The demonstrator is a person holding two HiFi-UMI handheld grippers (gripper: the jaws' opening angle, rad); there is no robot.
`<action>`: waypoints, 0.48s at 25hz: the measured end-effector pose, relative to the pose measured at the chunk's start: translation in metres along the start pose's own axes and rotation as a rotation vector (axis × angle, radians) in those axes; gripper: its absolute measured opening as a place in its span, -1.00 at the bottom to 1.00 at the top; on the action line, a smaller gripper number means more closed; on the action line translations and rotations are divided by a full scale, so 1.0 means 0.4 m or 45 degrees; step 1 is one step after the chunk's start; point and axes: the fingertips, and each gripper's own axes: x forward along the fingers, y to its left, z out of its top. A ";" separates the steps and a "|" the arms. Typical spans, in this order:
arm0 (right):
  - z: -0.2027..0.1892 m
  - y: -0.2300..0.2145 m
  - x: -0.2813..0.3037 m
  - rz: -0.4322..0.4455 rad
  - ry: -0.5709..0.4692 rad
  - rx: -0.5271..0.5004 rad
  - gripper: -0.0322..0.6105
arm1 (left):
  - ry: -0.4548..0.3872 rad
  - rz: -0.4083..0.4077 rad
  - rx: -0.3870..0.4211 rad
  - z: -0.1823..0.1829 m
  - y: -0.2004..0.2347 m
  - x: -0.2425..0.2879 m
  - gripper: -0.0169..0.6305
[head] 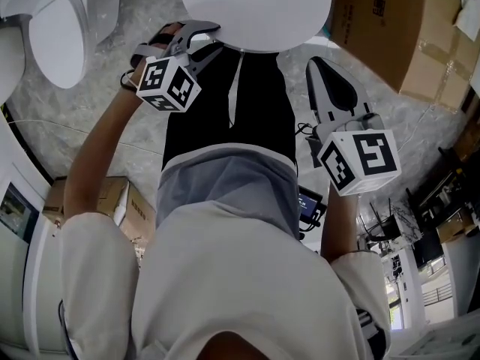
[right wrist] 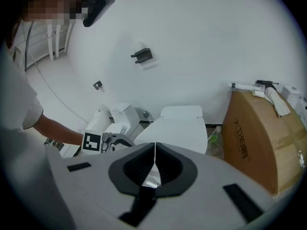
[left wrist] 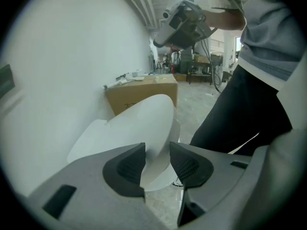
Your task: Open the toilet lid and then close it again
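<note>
**Task object.** The toilet lid [head: 255,6] was at the far centre of the head view. It was white and lay lowered over the bowl, directly ahead of the person [head: 225,276].

**Left tongs.** The left tongs [head: 208,37] were at the near-left edge of the lid.
- In the left gripper view the jaws stood partly apart.
- The lid's rim filled the gap between the two ribbed pads [left wrist: 128,169].
- Whether either pad pressed on the rim could not be determined.
- The marker cube [head: 169,83] sat on the near side of the jaws, above the person's hand.

**Right tongs.** The right tongs [head: 321,70] hung to the right of the lid, near its edge but apart from it. They were angled down toward the grey floor [head: 97,118].
- In the right gripper view the jaws were closed tip against tip, with nothing held between them.
- Beyond them the lid lay flat in front of the cistern [right wrist: 181,111].

**Surroundings.**
- A large cardboard box [head: 405,28] stood just right of the toilet, close to the white wall [right wrist: 192,32].
- A second toilet [head: 56,36] stood at the far left, well apart from the first.
- Smaller cartons [head: 112,201] rested on the floor at the near left, beside the person's left arm.
</note>
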 end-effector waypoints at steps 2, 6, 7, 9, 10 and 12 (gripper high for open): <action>-0.007 -0.006 0.013 0.003 0.017 -0.002 -0.86 | 0.009 -0.019 -0.011 -0.013 -0.013 0.015 -0.48; -0.019 -0.004 0.035 0.016 0.040 0.000 -0.86 | 0.042 -0.062 -0.009 -0.041 -0.038 0.046 -0.51; -0.022 -0.001 0.040 0.020 0.046 0.001 -0.86 | 0.050 -0.071 -0.009 -0.047 -0.044 0.052 -0.51; -0.029 0.005 0.050 0.029 0.057 0.003 -0.86 | 0.064 -0.088 -0.006 -0.061 -0.057 0.066 -0.51; -0.034 0.006 0.055 0.034 0.063 0.005 -0.86 | 0.070 -0.097 -0.002 -0.069 -0.064 0.075 -0.51; -0.049 0.007 0.063 0.042 0.076 0.009 -0.86 | 0.083 -0.111 0.004 -0.083 -0.079 0.094 -0.51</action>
